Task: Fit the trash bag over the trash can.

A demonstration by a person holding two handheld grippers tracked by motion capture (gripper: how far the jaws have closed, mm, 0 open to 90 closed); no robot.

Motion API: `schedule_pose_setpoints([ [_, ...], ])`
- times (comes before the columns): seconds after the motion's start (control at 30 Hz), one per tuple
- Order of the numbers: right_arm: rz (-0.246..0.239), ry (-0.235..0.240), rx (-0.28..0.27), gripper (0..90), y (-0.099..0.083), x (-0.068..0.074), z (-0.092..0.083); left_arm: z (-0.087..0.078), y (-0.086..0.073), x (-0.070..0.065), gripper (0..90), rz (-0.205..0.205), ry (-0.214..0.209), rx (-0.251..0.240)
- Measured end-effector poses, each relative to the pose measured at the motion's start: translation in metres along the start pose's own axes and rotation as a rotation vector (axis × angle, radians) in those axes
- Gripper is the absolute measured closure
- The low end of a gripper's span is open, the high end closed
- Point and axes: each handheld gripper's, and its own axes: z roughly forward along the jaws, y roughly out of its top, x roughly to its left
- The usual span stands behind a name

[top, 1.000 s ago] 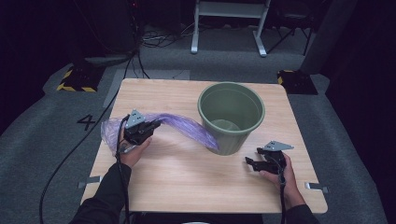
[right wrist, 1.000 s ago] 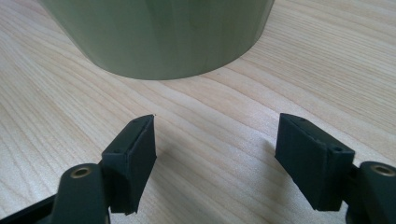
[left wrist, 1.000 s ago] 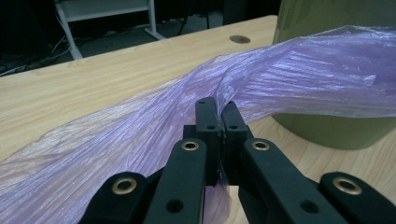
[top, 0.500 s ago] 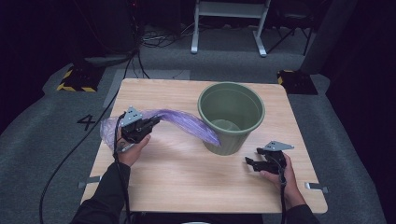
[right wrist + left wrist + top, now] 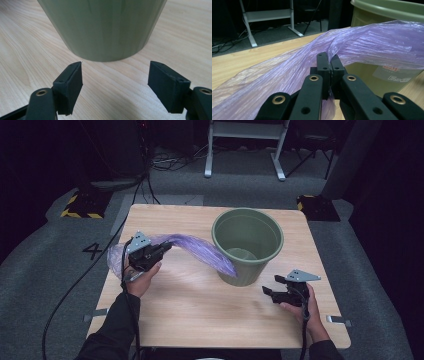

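A green plastic bin (image 5: 247, 242) stands upright on the wooden table (image 5: 200, 315), right of centre. A crinkled purple plastic bag (image 5: 200, 249) stretches from the table's left edge to the bin's front wall. My left gripper (image 5: 162, 248) is shut on the bag's upper edge and holds it off the table; in the left gripper view the jaws pinch the purple bag (image 5: 367, 47) in front of the bin (image 5: 387, 15). My right gripper (image 5: 266, 292) stands open just above the table, right of the bin's base. The bin wall (image 5: 100, 27) rises close ahead of its spread jaws (image 5: 115, 75).
Grey carpet surrounds the table. A white metal frame (image 5: 245, 150) stands on the floor behind it, with cables and a yellow-black striped block (image 5: 80, 207) at the back left. Bare wood lies in front of the bin, between the two hands.
My left gripper has risen a little with the bag pinched in it, lifting the purple film higher off the table. The right gripper has stayed where it was.
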Motion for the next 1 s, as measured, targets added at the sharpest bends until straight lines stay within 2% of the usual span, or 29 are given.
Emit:
schedule_pose_setpoints([
  [0.23,-0.006,0.004,0.007,27.9,0.000,0.001,0.002,-0.007,0.012,-0.002,89.3,-0.002,0.016,-0.048],
  [0.57,-0.006,0.009,0.018,28.0,-0.002,0.000,0.004,-0.020,0.016,0.015,89.3,-0.076,0.049,-0.103],
  [0.8,-0.006,0.022,0.033,28.0,-0.004,0.001,0.008,-0.023,0.021,0.020,89.3,-0.104,0.058,-0.123],
  [1.0,-0.010,0.024,0.039,28.0,-0.005,0.002,0.009,-0.029,0.029,0.027,89.3,-0.130,0.064,-0.164],
])
